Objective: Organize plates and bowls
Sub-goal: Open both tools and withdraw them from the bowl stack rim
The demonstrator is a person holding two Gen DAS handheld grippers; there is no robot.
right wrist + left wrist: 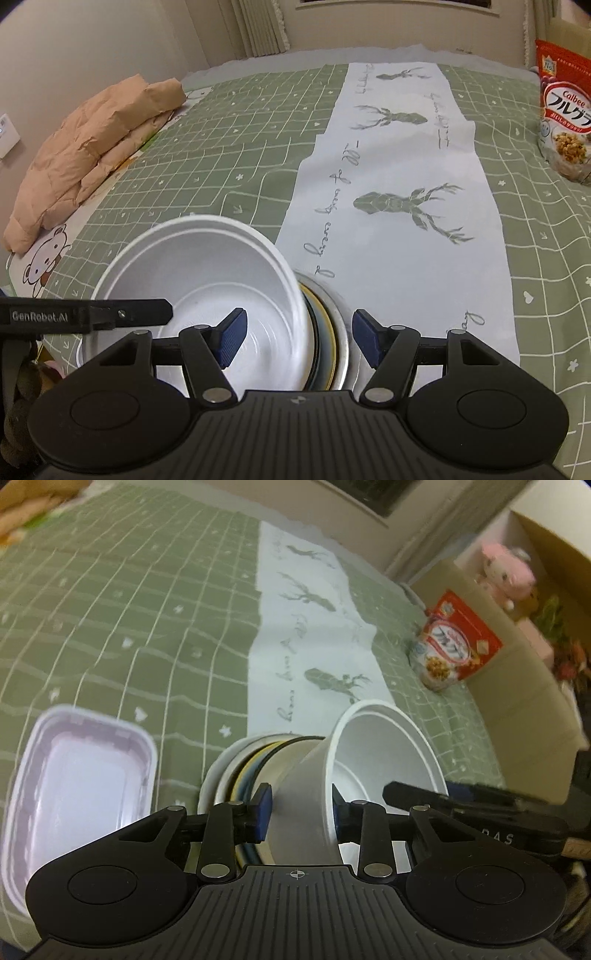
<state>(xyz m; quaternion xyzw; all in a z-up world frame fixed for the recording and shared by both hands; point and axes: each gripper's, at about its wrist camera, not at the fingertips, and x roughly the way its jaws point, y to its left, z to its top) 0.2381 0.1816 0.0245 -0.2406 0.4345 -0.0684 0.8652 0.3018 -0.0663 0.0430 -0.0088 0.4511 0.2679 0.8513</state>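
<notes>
My left gripper (301, 812) is shut on the wall of a white bowl (306, 794), one pad outside and one inside its rim. The bowl is tilted and rests over a stack of plates (229, 775) with white, yellow and dark rims on the green checked tablecloth. In the right wrist view the same white bowl (207, 266) leans on the plate stack (332, 332). My right gripper (297, 338) is open, its left pad inside the bowl and its right pad beyond the plates, holding nothing.
A pale lilac rectangular tray (77, 786) lies left of the stack. A red cereal bag (450, 642) stands at the right; it also shows in the right wrist view (565, 110). A white deer-print runner (399, 206) crosses the table. A folded tan cloth (92, 140) lies far left.
</notes>
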